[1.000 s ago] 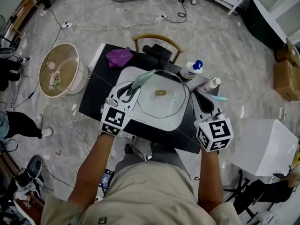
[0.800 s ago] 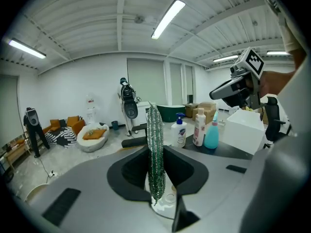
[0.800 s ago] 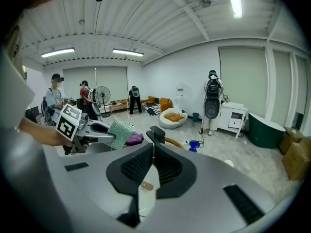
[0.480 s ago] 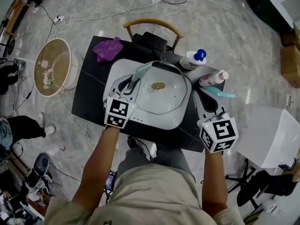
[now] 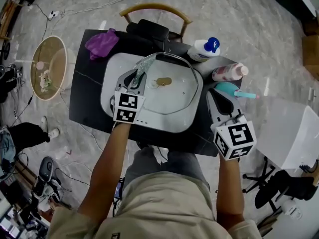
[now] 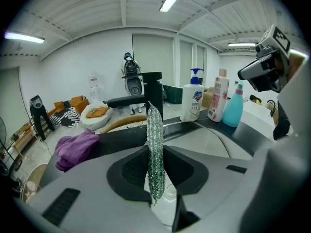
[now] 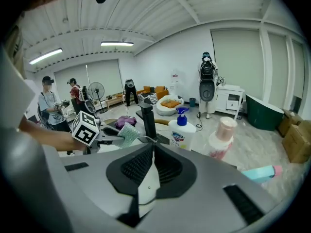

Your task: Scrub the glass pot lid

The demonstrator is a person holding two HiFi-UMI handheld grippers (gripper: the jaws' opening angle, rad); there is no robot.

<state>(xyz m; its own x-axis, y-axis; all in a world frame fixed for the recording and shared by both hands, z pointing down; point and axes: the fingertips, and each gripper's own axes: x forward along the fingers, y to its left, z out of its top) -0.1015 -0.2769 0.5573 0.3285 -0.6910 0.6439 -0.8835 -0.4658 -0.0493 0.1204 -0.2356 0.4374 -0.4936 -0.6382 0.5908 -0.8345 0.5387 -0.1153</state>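
Observation:
The glass pot lid point(image 5: 174, 96), with a metal rim and a brown knob point(image 5: 163, 81), lies flat on a white basin point(image 5: 110, 86) on the black table. My left gripper point(image 5: 136, 78) is shut on a green-silver scrub cloth point(image 5: 141, 65) over the lid's far-left rim. In the left gripper view the cloth point(image 6: 155, 154) stands upright, pinched between the jaws. My right gripper point(image 5: 216, 93) hovers to the right of the basin, shut on nothing; in the right gripper view its jaws meet with nothing between them.
A white pump bottle point(image 5: 203, 50), a pink bottle point(image 5: 228, 72) and a teal spray bottle point(image 5: 233, 91) stand at the table's far right. A purple rag point(image 5: 101, 42) lies at the far left. A chair point(image 5: 154, 14) stands behind the table. People stand far off.
The head view has shifted, so the table sits higher in the picture. My left gripper keeps the cloth at the lid's far-left rim. The right gripper has barely moved.

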